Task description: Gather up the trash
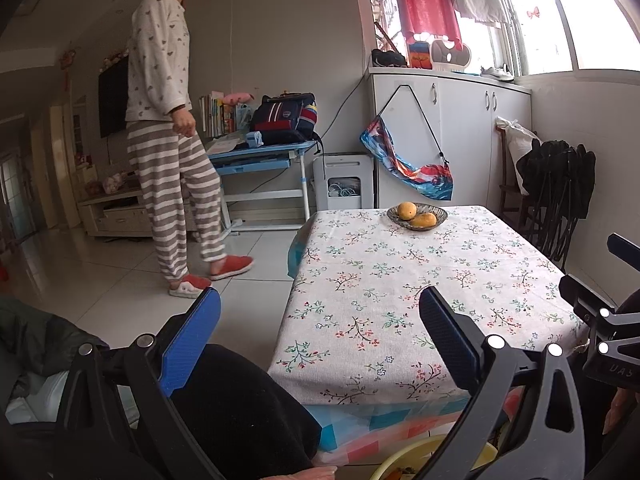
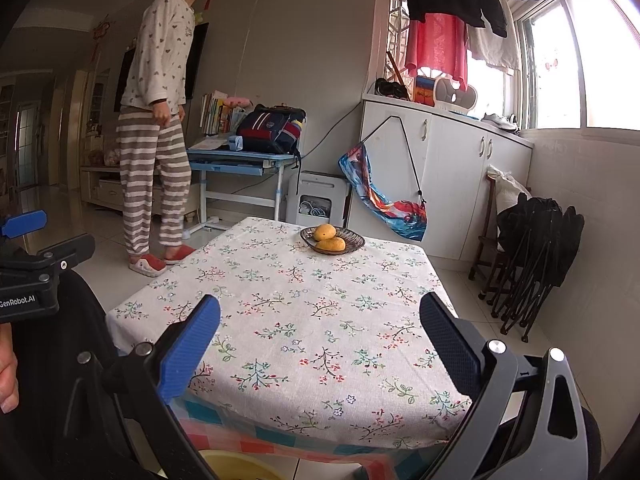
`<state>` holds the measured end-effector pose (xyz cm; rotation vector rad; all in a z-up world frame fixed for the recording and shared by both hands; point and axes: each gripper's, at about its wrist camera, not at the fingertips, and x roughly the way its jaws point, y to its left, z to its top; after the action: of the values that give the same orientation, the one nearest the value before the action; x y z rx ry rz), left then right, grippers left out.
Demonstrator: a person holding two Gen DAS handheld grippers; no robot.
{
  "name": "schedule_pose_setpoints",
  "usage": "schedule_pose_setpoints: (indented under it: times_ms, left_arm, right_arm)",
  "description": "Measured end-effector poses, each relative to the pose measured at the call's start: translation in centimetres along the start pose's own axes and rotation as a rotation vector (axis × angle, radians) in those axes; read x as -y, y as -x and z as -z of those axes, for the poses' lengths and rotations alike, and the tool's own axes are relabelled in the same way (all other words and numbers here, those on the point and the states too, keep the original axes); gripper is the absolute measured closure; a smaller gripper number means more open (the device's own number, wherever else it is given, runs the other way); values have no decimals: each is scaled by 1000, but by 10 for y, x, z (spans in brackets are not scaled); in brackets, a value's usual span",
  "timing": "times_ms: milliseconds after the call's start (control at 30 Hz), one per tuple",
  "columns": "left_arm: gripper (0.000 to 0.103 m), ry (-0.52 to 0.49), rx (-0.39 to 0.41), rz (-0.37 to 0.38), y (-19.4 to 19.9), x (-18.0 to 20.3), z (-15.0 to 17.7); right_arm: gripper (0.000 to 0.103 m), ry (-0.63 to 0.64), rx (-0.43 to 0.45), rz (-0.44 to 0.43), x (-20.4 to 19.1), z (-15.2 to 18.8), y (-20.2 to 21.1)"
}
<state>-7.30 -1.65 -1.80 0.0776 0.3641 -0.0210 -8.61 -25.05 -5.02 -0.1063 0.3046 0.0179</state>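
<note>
over the near edge of the floral-clothed table [image 2: 320,320], the left gripper [image 1: 320,340] and right gripper [image 2: 320,344] are both hovering with jaws spread wide, gripping nothing. no trash is showing on the cloth; only a glass dish [image 2: 352,245] of two mangoes [image 2: 325,232] is sitting at the far end. a yellow basin [image 1: 440,454] is lying below the edge, its contents unclear, so handling cannot be judged.

We see no loose trash on the floral cloth. At the bottom edge of both frames, below the table's near edge, sits a yellow bin [image 1: 430,454] [image 2: 236,466], only its rim showing, with some orange scraps inside in the left view.
</note>
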Motion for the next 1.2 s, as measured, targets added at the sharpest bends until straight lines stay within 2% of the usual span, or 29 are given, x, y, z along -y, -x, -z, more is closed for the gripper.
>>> schedule_pose_setpoints:
  times_ms: [1200]
  left_arm:
    - [7, -5, 0, -1, -1, 0, 1]
  right_arm:
    - [7, 9, 1, 0, 0, -3, 0]
